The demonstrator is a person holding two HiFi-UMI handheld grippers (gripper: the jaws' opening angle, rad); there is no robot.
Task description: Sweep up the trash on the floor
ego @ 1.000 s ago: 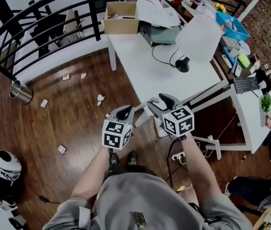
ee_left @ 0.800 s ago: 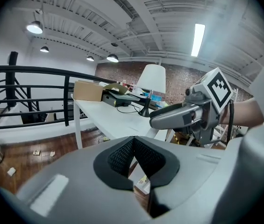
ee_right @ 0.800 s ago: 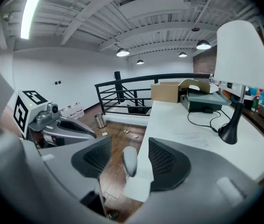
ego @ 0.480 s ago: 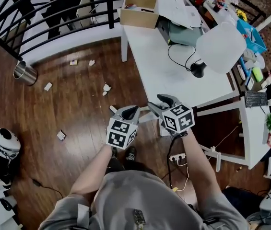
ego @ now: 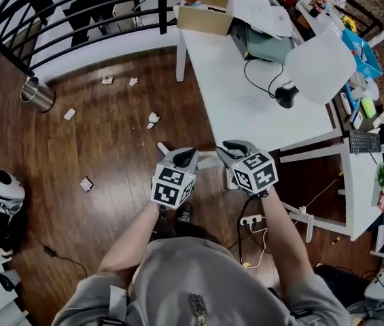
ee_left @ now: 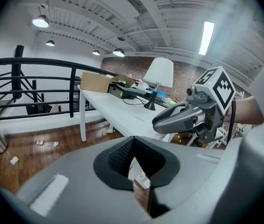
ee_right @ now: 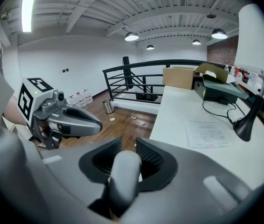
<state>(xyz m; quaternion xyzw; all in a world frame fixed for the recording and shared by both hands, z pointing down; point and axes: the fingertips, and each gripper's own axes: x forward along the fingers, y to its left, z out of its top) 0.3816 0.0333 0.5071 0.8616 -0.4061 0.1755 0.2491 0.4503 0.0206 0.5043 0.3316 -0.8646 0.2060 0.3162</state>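
Note:
Several paper scraps lie on the wooden floor: a crumpled one [ego: 152,119], two by the wall [ego: 107,80] [ego: 132,81], and a small packet [ego: 86,183]. My left gripper [ego: 186,156] is held at waist height with its jaws shut; its own view shows only floor below the pads [ee_left: 132,141]. My right gripper [ego: 227,147] is beside it at the table corner. Its jaws have just been closing, and a pale round handle [ee_right: 122,176] now fills the gap between its pads. A white rod [ego: 207,157] shows between the two grippers.
A white table [ego: 246,107] with a lamp [ego: 317,66], a cardboard box [ego: 205,9] and cables stands right of the grippers. A metal bin [ego: 37,94] stands by the black railing [ego: 76,5] at the left. A power strip [ego: 251,221] and cables lie by my feet.
Both grippers have sunk a little and stayed side by side. The head view has shifted, so the floor scraps and the table now sit higher in the picture.

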